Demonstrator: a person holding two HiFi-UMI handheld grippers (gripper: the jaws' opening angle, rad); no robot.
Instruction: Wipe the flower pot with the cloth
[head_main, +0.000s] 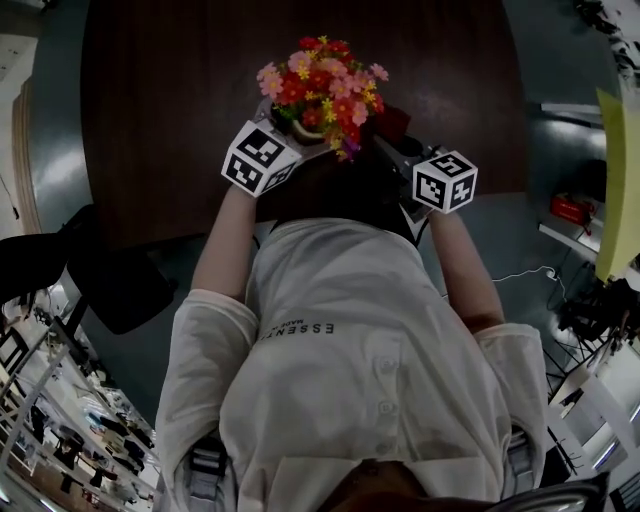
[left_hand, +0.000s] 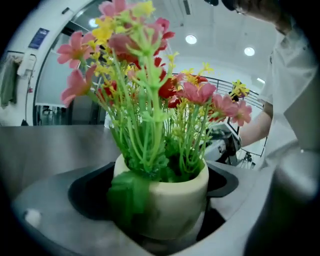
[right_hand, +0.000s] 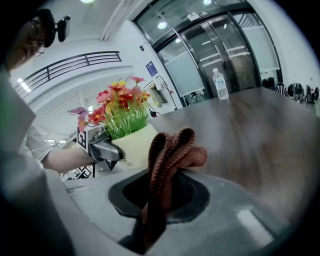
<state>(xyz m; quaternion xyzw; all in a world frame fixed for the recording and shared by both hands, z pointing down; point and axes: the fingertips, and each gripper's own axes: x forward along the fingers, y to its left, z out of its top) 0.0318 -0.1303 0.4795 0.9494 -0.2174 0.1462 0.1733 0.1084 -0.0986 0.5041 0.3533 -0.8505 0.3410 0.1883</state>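
Left gripper view shows the left tongs (left_hand: 160, 222) clenched on the cream flower pot (left_hand: 175, 197). The pot sits upright between the jaws, mouth up, with red, pink and yellow flowers (left_hand: 150, 75) rising from it. The right tongs (right_hand: 152, 210) grip a folded rust-brown cloth (right_hand: 172, 152), its length running out along the jaws toward the far side. The pot is over the near edge of the dark counter (head_main: 180, 110), with the cloth just right of it.

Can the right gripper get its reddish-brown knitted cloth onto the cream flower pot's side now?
Probably yes. The cream flower pot shows a bare side toward the right gripper; the left gripper holds it from the other side, and nothing stands between the reddish-brown cloth and it.
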